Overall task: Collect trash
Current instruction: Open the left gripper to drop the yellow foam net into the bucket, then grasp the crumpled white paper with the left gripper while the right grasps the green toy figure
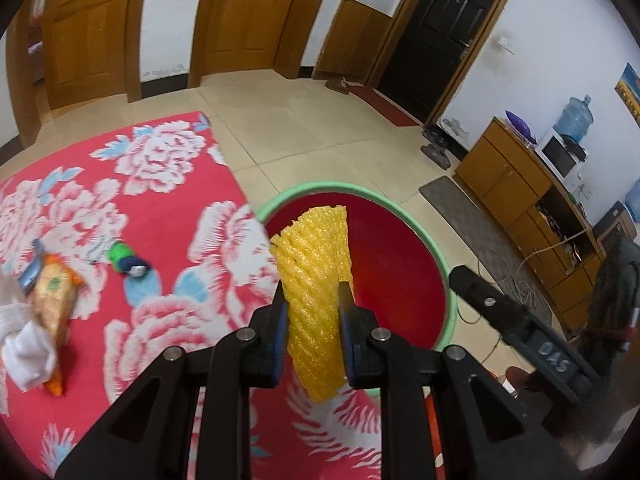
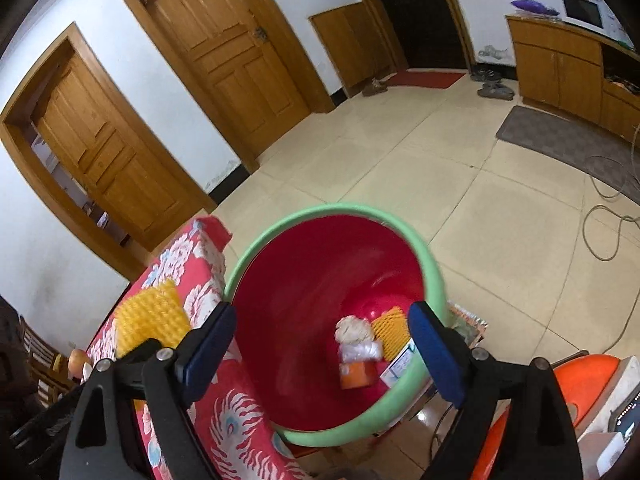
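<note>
My left gripper [image 1: 312, 286] is shut on a yellow foam net sleeve [image 1: 316, 264], held upright at the table's edge, just in front of the bin. The bin [image 1: 332, 189] is red inside with a green rim and stands on the floor beside the table. My right gripper [image 2: 320, 312] hangs open over the bin [image 2: 320, 210] with nothing between its blue pads [image 2: 436, 352]. At the bin's bottom lie a white crumpled wad [image 2: 352, 330], an orange packet [image 2: 356, 374] and a yellow foam piece [image 2: 390, 330]. The held sleeve [image 2: 152, 320] shows at the left of the right wrist view.
On the red flowered tablecloth [image 1: 160, 208] lie a green and blue item [image 1: 122, 258], an orange snack packet [image 1: 54, 300] and white tissue [image 1: 26, 352]. A wooden cabinet [image 1: 516, 184] lines the right wall. Cables [image 2: 600, 232] and a grey mat [image 2: 560, 136] lie on the tiled floor.
</note>
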`<state>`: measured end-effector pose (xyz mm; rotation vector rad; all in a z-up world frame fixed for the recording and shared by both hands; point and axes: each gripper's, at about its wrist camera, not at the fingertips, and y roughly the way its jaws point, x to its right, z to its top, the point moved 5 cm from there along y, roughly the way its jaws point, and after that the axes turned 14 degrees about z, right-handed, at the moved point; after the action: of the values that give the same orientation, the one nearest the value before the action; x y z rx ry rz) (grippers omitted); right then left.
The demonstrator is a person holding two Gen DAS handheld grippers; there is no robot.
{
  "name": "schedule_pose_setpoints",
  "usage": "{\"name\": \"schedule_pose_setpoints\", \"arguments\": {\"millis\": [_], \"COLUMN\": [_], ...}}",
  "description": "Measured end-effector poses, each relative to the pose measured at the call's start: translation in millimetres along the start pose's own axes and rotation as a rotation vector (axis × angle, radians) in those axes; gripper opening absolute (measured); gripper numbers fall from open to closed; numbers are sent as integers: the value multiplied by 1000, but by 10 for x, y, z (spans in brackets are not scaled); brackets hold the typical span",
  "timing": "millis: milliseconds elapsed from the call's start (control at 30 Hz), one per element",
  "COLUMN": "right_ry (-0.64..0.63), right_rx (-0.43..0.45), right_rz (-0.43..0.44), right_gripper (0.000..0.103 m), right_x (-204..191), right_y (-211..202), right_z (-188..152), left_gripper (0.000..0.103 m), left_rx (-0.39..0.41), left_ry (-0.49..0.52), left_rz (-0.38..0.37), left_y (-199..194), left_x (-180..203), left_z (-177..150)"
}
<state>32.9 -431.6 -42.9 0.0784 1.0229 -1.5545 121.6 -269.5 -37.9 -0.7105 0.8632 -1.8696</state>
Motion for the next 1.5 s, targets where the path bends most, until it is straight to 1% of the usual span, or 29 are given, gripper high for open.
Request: {"name": "schedule_pose_setpoints", "arguments": {"millis": [133,200,233,300,367,533,733,800,967,1333,1500], "right_ry": [44,53,58,72,78,86,78,71,43,-21,-53], "right_rx": [48,56,59,64,68,74,68,65,61,18,-29], "right_rz": [-6,-14,-18,-22,-26,-21,-2,8,41,111,144], "right_gripper": [90,90,90,90,90,90,90,90,90,90,90], "right_x": [112,164,186,237,264,287,214,166,-6,-472,-706], "right_y": [-145,-178,-185,-207,-223,-267,-288,-305,-357,-311,-223], "right_z": [55,78,87,101,107,103,62,45,5,-198,-280], "left_gripper": [22,24,27,42,47,50,51,54,55,55,55], "left_rx": [-8,-6,-3,2,12,18,20,25,38,86,95], "left_ry": [35,49,56,66,75,71,35,23,-10,-101,-145], "left_rz": [-13,-19,-22,-18,-5,23,46,56,79,160,204], "left_y": [110,139,147,152,137,80,-17,-62,-206,-593,-717], "left_x": [177,247,277,304,324,280,108,47,-157,-836,-1185], "left_z": [1,6,9,19,23,14,-23,-39,-71,-179,-203]}}
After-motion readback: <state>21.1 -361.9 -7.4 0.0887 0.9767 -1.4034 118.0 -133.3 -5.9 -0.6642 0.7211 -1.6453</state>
